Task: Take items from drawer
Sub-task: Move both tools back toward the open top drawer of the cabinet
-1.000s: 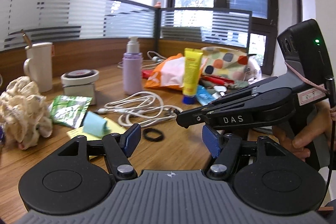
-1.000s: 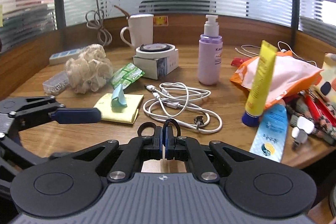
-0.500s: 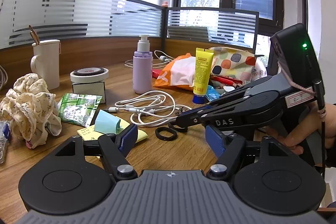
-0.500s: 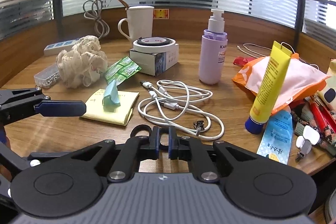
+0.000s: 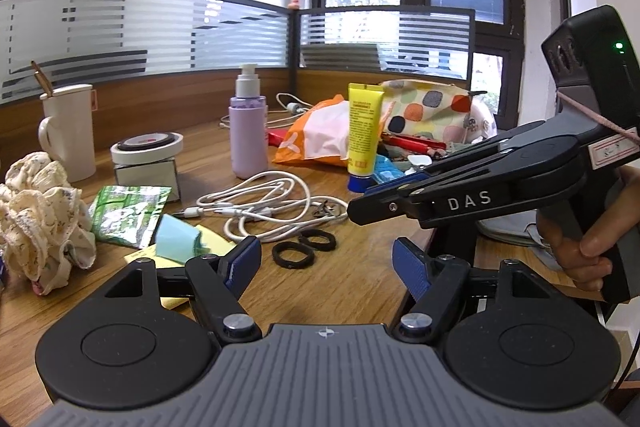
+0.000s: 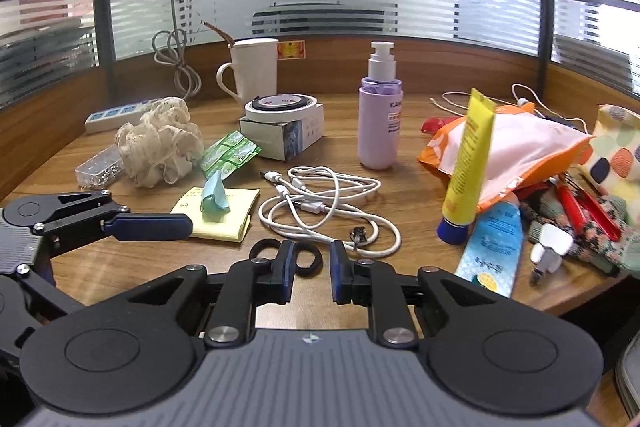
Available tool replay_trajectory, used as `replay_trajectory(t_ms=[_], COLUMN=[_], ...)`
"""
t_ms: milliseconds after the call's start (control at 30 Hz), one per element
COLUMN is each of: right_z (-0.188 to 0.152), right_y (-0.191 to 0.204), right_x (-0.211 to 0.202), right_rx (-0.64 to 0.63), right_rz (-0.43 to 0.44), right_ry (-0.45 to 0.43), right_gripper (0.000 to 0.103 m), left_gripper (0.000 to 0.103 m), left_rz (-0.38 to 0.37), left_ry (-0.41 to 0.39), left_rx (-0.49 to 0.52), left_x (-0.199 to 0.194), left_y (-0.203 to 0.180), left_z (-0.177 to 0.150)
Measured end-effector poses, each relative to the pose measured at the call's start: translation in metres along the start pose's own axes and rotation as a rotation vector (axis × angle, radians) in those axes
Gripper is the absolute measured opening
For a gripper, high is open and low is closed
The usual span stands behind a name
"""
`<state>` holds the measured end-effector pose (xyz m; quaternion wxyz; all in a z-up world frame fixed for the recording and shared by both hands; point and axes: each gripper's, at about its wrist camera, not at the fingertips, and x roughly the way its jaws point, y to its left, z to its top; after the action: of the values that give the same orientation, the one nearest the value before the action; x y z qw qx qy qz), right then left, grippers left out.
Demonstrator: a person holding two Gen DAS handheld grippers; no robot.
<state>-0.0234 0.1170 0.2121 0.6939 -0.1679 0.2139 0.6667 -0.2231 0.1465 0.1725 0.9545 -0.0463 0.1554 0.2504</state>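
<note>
Left edge of worktop (image 6: 120,263): lace scrunchie (image 6: 160,143), green sachet (image 6: 230,155), yellow sticky notes (image 6: 218,213). Left tongs (image 5: 326,261) spread wide, holding nothing, low over the wood. Centre: white cable coil (image 6: 324,203); two black hair ties (image 5: 302,247) lying flat on the worktop, side by side and touching, directly ahead of the left tongs. Right tongs (image 6: 312,271) partly parted, empty, hovering just above and behind the ties, apart from them. No drawer visible in either view. Risk, as a judgement: ties are thin and flat, so closing tongs could skid over them or nudge them into the cable; the two tongs work close together and could knock. Right: yellow tube (image 6: 466,167), upright; bumping would topple it.
</note>
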Motion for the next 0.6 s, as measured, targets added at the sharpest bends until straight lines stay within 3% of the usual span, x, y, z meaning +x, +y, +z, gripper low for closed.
replay_trajectory(t_ms=[167,600], right_z=[-0.008,-0.039], right_y=[-0.003,-0.016], right_x=[-0.020,-0.083], right_rx=[0.025,0.089], right_rz=[-0.038,-0.166], right_ry=[-0.025,-0.087], right_gripper=[0.021,0.035], left_gripper=[0.075,0.076], left_rz=[-0.042,-0.180], left_ry=[-0.003,0.003], left_rx=[0.026,0.099], left_x=[0.003,0.017], left_y=[-0.014,-0.060], left_z=[0.001,-0.003])
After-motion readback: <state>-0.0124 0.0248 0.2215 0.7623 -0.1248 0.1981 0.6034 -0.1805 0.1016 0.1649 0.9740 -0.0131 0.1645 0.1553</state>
